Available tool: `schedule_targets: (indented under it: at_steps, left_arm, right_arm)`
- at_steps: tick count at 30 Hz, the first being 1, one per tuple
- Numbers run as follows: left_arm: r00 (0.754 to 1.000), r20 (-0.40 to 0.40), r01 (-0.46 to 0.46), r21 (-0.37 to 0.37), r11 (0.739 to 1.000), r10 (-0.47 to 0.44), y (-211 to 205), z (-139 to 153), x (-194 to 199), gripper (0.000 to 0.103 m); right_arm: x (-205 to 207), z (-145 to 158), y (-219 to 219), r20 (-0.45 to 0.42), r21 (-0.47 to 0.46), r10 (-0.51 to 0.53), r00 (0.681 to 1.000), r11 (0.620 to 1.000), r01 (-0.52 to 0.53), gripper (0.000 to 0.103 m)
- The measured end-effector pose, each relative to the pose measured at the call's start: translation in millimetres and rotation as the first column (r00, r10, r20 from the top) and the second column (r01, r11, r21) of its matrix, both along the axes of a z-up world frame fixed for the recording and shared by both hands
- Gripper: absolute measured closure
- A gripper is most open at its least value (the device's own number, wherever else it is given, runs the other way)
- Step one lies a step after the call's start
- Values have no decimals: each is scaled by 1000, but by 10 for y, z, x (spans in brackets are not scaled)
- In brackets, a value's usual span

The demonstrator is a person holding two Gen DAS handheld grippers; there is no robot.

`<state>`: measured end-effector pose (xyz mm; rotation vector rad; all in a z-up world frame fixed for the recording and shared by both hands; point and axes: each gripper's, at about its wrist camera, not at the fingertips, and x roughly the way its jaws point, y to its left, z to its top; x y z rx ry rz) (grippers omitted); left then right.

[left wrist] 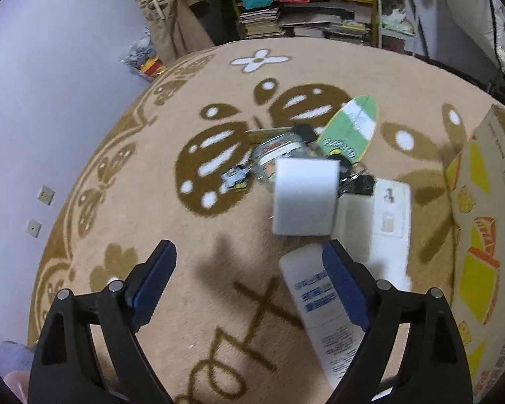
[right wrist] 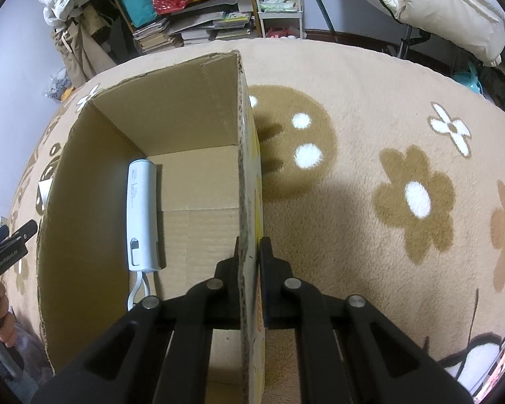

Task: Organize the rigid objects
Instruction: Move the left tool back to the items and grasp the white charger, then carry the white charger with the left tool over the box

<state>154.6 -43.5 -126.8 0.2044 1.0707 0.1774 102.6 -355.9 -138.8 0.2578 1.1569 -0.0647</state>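
My left gripper (left wrist: 249,256) hangs open above the beige rug with nothing between its blue pads. Just ahead lies a pile: a white foam block (left wrist: 304,197), a white bottle with blue print (left wrist: 316,306) partly under my right finger, a flat white package (left wrist: 383,222), a green and white oval board (left wrist: 351,128), a clear packet (left wrist: 276,151), keys and small dark items (left wrist: 357,180). My right gripper (right wrist: 250,245) is shut on the right wall of the open cardboard box (right wrist: 242,155). Inside the box lies a white cylindrical device with a cord (right wrist: 142,215).
The box's printed outer side (left wrist: 481,235) stands at the right of the left wrist view. Shelves with books and bags (left wrist: 286,6) line the far wall. A hand holding the other gripper's handle (right wrist: 0,303) shows at the left edge of the right wrist view. Flower-patterned rug (right wrist: 404,185) spreads to the right.
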Motion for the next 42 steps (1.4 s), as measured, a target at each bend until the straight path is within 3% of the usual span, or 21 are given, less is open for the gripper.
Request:
schedule_targets:
  at_steps: [10, 14, 18, 25, 31, 33, 36, 42]
  left_arm:
    - [998, 5, 67, 4, 998, -68, -225, -5, 85, 15]
    - [997, -16, 74, -38, 997, -75, -254, -50, 144, 17]
    - [995, -25, 100, -42, 994, -101, -343, -120, 185, 25]
    - [994, -63, 80, -113, 990, -88, -399, -328, 289, 61]
    - [996, -35, 79, -67, 995, -81, -483, -361, 294, 67]
    - [995, -35, 94, -97, 991, -97, -502, -360, 278, 82]
    - [994, -52, 90, -74, 993, -94, -565, -374, 267, 82]
    - [996, -33, 77, -101, 992, -80, -536, -228, 197, 82]
  right_arm:
    - [0, -2, 3, 0, -1, 0, 1000, 1000, 0, 95]
    - [6, -4, 13, -4, -6, 4, 1000, 1000, -4, 95]
    - [8, -2, 18, -5, 0, 3, 1000, 1000, -3, 95]
    - [10, -3, 17, -5, 3, 2, 1000, 1000, -2, 95]
    - [9, -4, 14, -5, 4, 0, 1000, 1000, 0, 95]
    - [9, -6, 15, -5, 4, 0, 1000, 1000, 0, 95]
    - [8, -7, 14, -5, 4, 0, 1000, 1000, 0, 95]
    - [11, 3, 9, -4, 7, -2, 1000, 1000, 2, 95]
